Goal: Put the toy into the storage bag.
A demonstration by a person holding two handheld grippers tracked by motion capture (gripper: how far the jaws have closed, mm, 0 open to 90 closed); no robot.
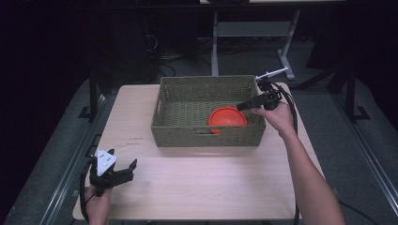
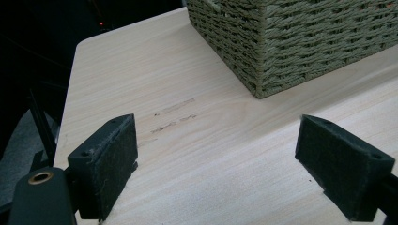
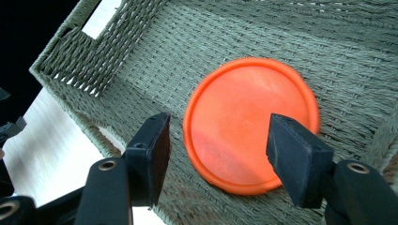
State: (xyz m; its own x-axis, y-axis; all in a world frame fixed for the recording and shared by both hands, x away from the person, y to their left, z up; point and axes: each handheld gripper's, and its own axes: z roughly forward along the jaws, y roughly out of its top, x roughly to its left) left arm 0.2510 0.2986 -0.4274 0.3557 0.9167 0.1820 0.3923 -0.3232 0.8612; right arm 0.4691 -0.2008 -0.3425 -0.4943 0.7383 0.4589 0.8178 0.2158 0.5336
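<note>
Right gripper (image 1: 244, 106) is up over the woven basket (image 1: 187, 133), its fingers (image 3: 152, 154) parted and clear of everything, nothing pinched between them. Just beyond and below those fingers lies the orange plate (image 3: 244, 122), flat on the basket's woven floor; from the right gripper view it sits in the gap between the two pads, a little farther out than their tips, not touching either one. In the high view the plate (image 1: 227, 117) rests toward the basket's near right corner, right under the fingertips.

Over at the near left corner of the worktop (image 1: 197, 183), the left gripper (image 1: 126, 169) hangs low above the bare wood. Its fingers (image 2: 108, 164) stand wide apart with only worktop between them, gripping nothing. The basket's corner (image 2: 281, 51) is ahead of those fingers and off toward the right-hand pad, well apart from both.
</note>
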